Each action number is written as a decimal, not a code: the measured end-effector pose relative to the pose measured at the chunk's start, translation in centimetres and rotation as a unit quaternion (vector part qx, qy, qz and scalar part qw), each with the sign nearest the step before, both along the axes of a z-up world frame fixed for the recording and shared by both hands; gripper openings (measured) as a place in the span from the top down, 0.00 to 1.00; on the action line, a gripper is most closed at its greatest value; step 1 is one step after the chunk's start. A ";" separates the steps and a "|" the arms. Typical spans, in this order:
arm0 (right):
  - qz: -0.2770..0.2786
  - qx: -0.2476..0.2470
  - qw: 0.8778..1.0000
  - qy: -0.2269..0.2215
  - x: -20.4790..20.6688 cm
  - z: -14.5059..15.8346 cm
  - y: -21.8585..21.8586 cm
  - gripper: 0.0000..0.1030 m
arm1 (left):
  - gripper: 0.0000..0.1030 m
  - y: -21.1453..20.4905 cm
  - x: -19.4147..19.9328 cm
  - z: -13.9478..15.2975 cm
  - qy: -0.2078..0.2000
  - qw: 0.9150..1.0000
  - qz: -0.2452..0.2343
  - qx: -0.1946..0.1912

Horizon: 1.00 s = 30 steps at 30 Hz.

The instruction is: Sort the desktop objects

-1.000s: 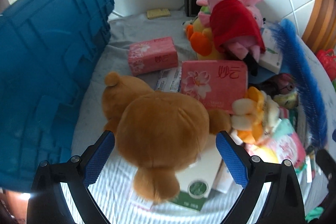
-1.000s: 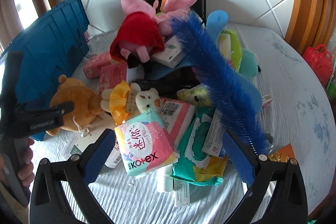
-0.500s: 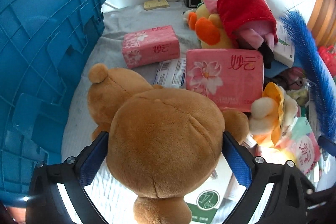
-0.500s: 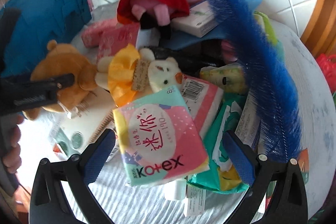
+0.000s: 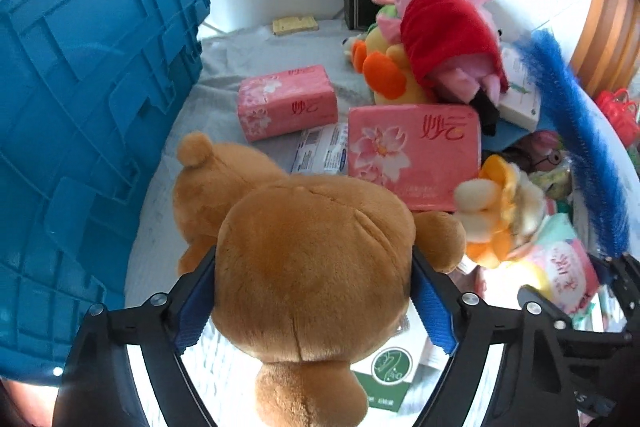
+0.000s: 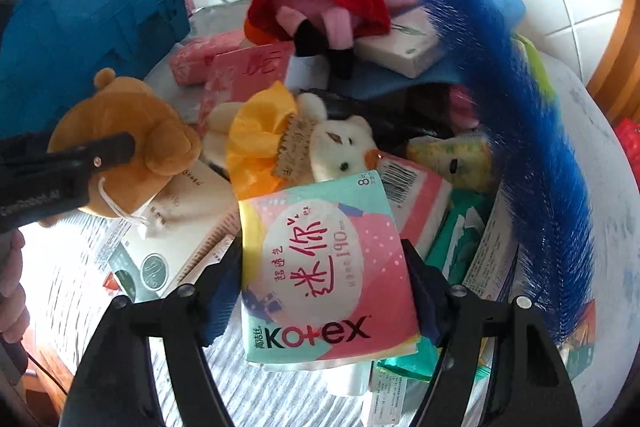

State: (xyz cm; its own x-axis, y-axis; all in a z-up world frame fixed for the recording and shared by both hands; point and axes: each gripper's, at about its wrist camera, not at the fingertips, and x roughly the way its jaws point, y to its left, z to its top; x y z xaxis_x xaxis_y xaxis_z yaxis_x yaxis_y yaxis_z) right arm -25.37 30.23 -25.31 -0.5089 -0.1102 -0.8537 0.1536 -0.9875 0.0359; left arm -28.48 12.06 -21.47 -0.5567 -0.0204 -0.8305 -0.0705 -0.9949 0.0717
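To the left of the left gripper (image 5: 314,301) stands a blue crate (image 5: 92,107) of ribbed hard plastic. The jaws are closed against both sides of a brown teddy bear (image 5: 312,267), soft, rounded and short-furred, which fills the gap between them. Ahead of the jaws lie two pink tissue packs (image 5: 414,157) printed with flowers and red Chinese writing; beyond those, a pink pig toy (image 5: 444,39) in a red dress. Everything rests on a worktop (image 5: 244,55) under a grey cloth, against a white tiled wall.

The right gripper (image 6: 324,297) has its jaws pressed on a glossy soft pad packet (image 6: 324,275) marked "Kotex" and "190". Ahead sits a white bear toy (image 6: 340,151) in yellow cloth. Right of the jaws curves a long, bristly blue brush (image 6: 520,131).
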 end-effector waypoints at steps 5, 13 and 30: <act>0.005 -0.008 1.000 0.022 0.7 2.1 -0.2 0.30 | 0.18 -0.2 0.9 2.7 0.036 0.999 -0.006 0.003; 0.002 -0.007 0.997 0.075 1.4 6.8 0.2 0.31 | 0.19 0.0 2.3 6.8 0.080 0.997 -0.005 0.006; 0.031 -0.013 0.976 0.213 3.0 19.3 -1.7 0.31 | 0.19 -0.7 5.8 17.7 0.206 0.979 0.008 -0.002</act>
